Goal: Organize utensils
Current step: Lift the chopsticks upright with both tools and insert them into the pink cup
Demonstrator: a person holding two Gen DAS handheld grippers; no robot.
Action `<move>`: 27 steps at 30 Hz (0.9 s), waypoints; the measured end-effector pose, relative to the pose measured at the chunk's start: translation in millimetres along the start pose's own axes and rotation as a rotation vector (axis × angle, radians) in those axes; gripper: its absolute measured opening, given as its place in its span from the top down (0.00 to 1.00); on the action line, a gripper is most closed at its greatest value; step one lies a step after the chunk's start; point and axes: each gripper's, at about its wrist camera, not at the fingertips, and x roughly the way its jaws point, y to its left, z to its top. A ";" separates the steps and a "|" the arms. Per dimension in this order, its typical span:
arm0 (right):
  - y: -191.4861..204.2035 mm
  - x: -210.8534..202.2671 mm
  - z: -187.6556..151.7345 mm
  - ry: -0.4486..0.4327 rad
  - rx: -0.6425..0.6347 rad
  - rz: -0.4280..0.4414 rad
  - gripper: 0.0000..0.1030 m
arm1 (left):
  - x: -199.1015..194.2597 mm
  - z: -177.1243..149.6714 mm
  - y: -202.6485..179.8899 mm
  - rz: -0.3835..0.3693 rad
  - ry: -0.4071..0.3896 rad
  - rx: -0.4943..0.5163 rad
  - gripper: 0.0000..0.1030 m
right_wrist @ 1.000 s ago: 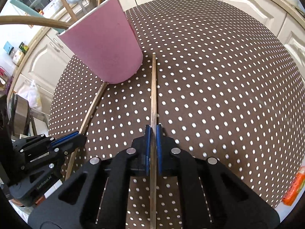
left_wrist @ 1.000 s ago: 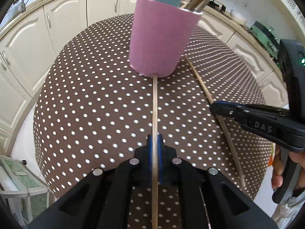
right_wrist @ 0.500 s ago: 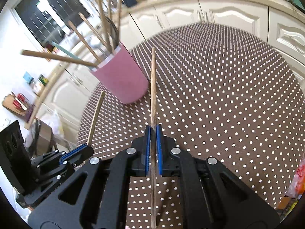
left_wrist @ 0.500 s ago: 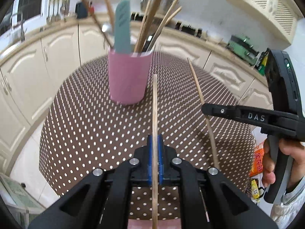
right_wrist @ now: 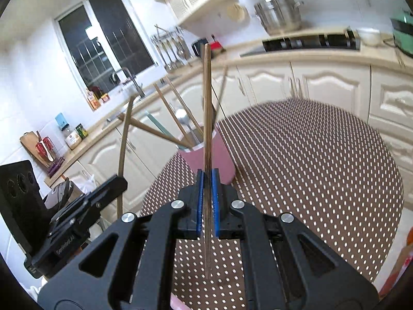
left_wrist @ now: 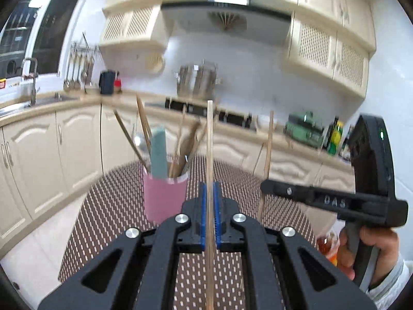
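Now each claw is pinching a wooden chopstick running up the frame's middle, left claw [left_wrist: 209,201] on its chopstick [left_wrist: 209,139], right claw [right_wrist: 207,193] on its chopstick [right_wrist: 207,108], the pink cup [left_wrist: 165,196] standing blurred beyond, only the left view showing the hand [left_wrist: 366,245].

**A home kitchen, as you see it from both wrist cameras.**
You face cream cabinets [left_wrist: 38,149] under a beige countertop [right_wrist: 309,54], with a sink tap [left_wrist: 32,77] below a dark window [right_wrist: 108,44]. Ladles hang from a wall rail [left_wrist: 77,67]; a steel stockpot [left_wrist: 197,80] stands by the black hob [right_wrist: 309,42] under an extractor hood [left_wrist: 227,18]. A polka-dot tablecloth [right_wrist: 322,160] covers the table.
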 end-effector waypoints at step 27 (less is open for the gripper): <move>45.7 28.2 39.1 -0.271 -0.053 0.007 0.93 | 21.0 60.0 19.2 0.069 -0.560 -0.084 0.95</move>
